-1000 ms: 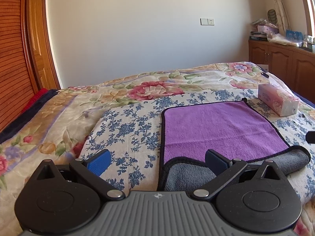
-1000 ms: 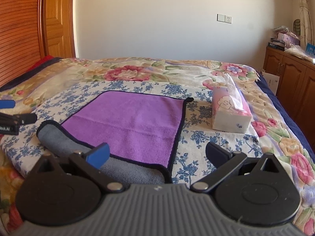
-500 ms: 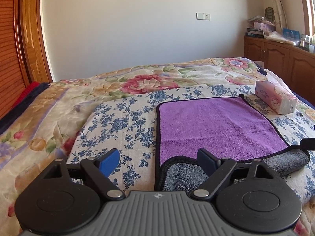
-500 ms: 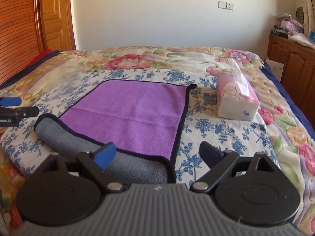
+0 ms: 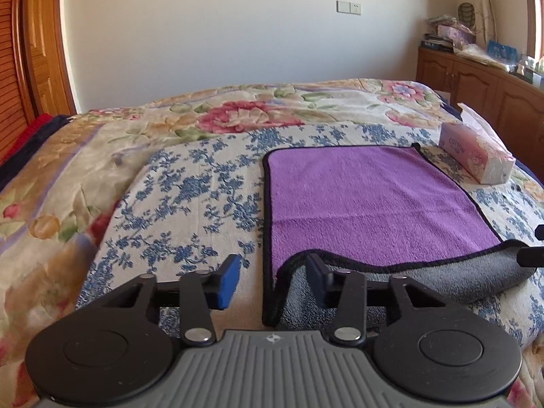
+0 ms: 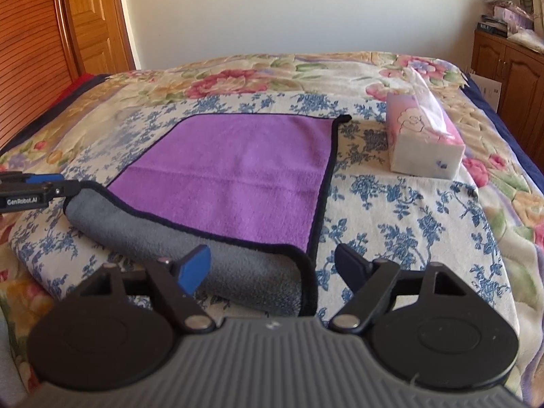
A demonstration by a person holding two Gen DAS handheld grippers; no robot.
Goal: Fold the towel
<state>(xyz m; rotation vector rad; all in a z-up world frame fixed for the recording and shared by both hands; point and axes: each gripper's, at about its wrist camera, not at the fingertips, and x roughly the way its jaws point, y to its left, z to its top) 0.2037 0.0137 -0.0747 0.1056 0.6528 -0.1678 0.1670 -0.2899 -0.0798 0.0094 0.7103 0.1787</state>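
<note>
Covering the bed (image 5: 238,108), floral quilt (image 6: 425,210).

Towel's (image 5: 374,200) near edge behind left gripper (image 5: 272,284) body; sideboard (image 5: 493,88) clutter too small.

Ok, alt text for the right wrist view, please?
An open right tool hovers over the near right corner of a purple towel whose near edge is rolled back, grey side up, on a floral bedspread. A tissue box sits to the right.
</note>
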